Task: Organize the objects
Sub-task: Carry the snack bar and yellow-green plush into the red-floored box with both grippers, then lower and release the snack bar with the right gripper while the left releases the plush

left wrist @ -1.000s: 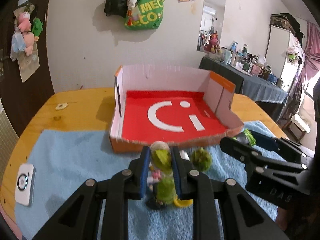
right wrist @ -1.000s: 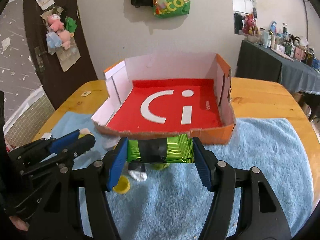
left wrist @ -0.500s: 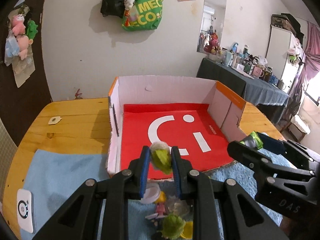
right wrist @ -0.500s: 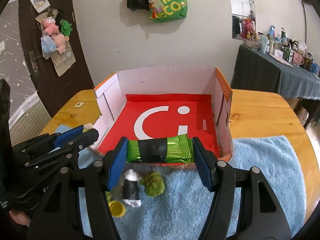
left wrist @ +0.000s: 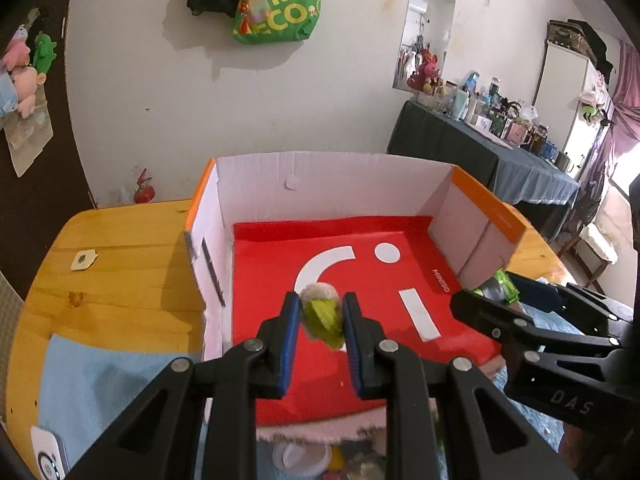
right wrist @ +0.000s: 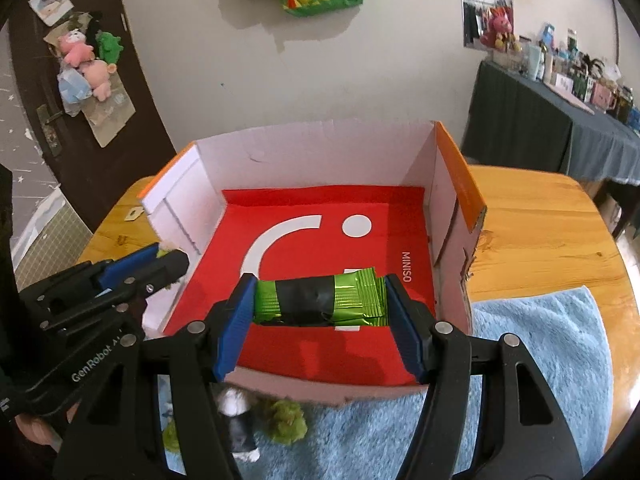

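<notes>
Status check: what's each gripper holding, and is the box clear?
Left gripper shut on green plush toy. Right gripper shut on green snack packet. Both over box; nothing blocking.

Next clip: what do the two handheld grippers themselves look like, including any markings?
Both are black plastic with open triangular frames, silver bolt heads and blue pads on the fingers. The left gripper carries "GenRobot" lettering on its side, seen from the right wrist; the right gripper shows raised "DAS" lettering. No cables or sleeves show.

My left gripper (left wrist: 321, 316) clamped on green-and-white plush toy (left wrist: 322, 314), over my red-floored cardboard box (left wrist: 340, 184), right gripper (left wrist: 502, 292) alongside gripping green packet (left wrist: 505, 284), wooden table (left wrist: 128, 264) beneath.
</notes>
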Tool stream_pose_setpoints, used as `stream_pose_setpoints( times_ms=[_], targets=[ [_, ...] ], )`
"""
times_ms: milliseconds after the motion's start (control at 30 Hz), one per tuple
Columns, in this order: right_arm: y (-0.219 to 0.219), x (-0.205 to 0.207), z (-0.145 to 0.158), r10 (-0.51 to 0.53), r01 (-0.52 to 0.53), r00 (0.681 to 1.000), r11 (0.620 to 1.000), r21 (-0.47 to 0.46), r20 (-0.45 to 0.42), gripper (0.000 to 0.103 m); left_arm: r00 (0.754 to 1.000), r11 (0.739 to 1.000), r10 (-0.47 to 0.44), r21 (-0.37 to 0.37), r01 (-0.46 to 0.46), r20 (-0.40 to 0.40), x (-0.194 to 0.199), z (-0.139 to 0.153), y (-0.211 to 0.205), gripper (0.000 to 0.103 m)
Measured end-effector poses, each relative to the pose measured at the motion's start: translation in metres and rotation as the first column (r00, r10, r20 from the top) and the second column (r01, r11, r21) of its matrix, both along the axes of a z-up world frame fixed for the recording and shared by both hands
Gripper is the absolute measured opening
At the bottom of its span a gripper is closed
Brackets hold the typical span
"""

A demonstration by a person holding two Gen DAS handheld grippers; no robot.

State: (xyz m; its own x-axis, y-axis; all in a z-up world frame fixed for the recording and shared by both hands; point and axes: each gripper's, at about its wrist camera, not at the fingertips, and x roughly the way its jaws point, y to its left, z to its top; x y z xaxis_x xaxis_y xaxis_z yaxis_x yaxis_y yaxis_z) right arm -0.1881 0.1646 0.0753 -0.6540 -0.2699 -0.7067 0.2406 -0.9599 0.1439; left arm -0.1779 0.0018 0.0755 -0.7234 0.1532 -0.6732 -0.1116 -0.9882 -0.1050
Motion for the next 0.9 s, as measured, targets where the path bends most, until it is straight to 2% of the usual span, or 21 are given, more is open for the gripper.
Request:
stream_pose_setpoints(
  times_ms=[300,533,900],
  targets=[
    [-0.007,-0.036,-0.017,-0.021,0.018,0.998,0.998,0.053,0.057,0.062,0.997,1.000,-0.011,0.002,0.011,0.073,-0.037,-0.017,0.001,0.022],
    [-0.009,-0.047,-0.016,-0.063,0.064,0.998,0.997,0.048,-0.016,0.063,0.995,1.000,-0.009,0.003,0.009,0.102,-0.050,-0.029,0.002,0.022],
    [-0.019,-0.068,-0.044,-0.043,0.032,0.995,0.993,0.116,0.095,0.061,0.988,1.000,-0.003,0.000,0.003,0.157,-0.065,-0.049,-0.001,0.022]
  ],
)
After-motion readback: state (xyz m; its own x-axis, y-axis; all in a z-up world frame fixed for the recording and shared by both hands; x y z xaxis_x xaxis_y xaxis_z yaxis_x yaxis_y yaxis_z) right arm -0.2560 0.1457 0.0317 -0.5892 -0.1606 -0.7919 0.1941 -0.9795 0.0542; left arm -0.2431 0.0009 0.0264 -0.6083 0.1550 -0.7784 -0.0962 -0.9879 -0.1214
